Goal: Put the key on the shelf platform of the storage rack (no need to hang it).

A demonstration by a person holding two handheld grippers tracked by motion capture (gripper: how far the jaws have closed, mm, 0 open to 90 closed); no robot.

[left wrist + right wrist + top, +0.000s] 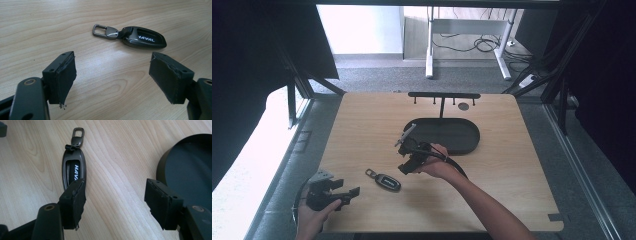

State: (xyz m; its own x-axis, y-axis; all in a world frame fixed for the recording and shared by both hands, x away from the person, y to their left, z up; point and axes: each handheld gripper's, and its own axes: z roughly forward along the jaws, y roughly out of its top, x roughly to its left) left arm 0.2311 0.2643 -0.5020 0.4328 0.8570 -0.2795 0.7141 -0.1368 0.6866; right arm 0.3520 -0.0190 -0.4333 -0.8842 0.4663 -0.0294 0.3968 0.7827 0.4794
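table: light wood-grain top, rounded corners, biggest thing in the high view; carries everything below.
tray: dark oval dish w/ low rim, mid-table toward the far side; its curved edge is at the right in the right gripper view.
rack: thin black T-stand w/ small pegs along the bar, rising just behind the tray.
right arm: forearm comes in from bottom right, crosses the table diagonally; hand wraps the gripper body, wrist bent, nose aimed down toward the near-left.
right gripper: hovers betw. tray and key fob, near both; jaws apart, nothing betw. them, wood showing in the gap in its own view. Left jaw tip overlaps the fob's near end in that view; contact – can't tell.
left hand: at the near-left table corner, gripper held low & about level, pointing right toward the fob.
left gripper: jaws wide apart, empty; grey plate on top.
key fob: lies flat on bare wood, near-left of centre, betw. the two grippers, well apart from the tray. Glossy dark oval shell, silver neck, metal clip loop at one end.
writing: white caps "HAVAL" on the fob face, clear in the left gripper view; partly covered by the jaw in the right gripper view.
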